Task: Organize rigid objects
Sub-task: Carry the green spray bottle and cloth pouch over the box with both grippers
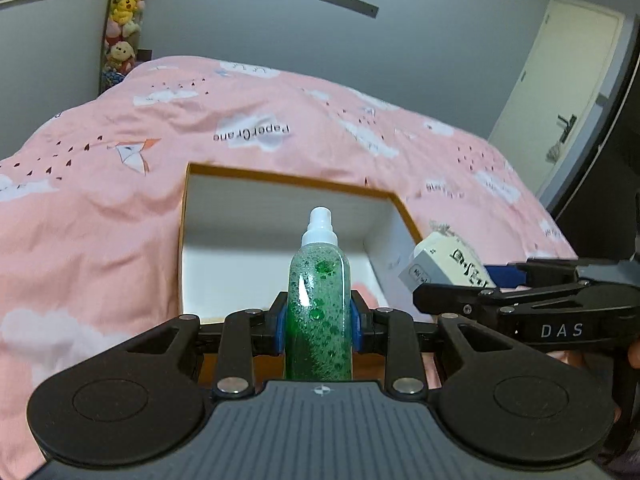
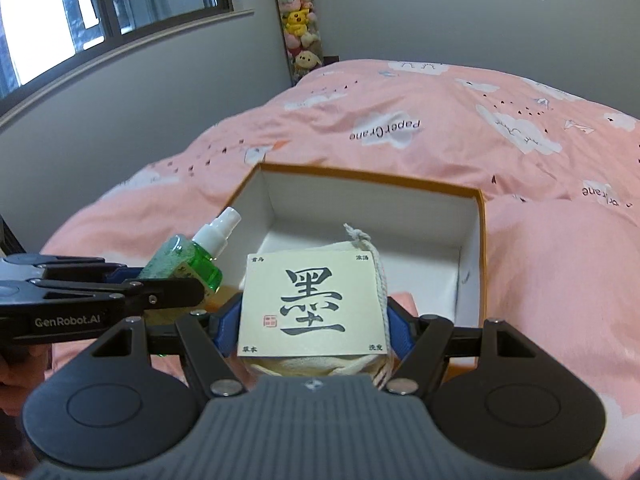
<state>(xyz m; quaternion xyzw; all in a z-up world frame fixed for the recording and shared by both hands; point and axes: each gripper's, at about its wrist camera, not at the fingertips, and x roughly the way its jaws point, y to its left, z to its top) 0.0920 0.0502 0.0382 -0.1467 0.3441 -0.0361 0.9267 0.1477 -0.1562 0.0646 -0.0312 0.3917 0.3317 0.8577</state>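
My left gripper [image 1: 319, 326] is shut on a green spray bottle [image 1: 319, 308] with a white cap, held upright over the near edge of an open orange box [image 1: 280, 178] with a white inside. The bottle also shows in the right wrist view [image 2: 188, 260], beside the left gripper [image 2: 160, 292]. My right gripper [image 2: 312, 324] is shut on a cream cloth pouch with a black-character label [image 2: 312, 304], held at the near edge of the same box [image 2: 482, 240]. The pouch [image 1: 448, 264] and the right gripper [image 1: 452, 294] show at the right of the left wrist view.
The box rests on a bed with a pink patterned cover [image 1: 100, 208]. Grey walls stand behind, with a column of plush toys [image 2: 298, 20], a window [image 2: 100, 8] to the left and a door [image 1: 560, 92] to the right.
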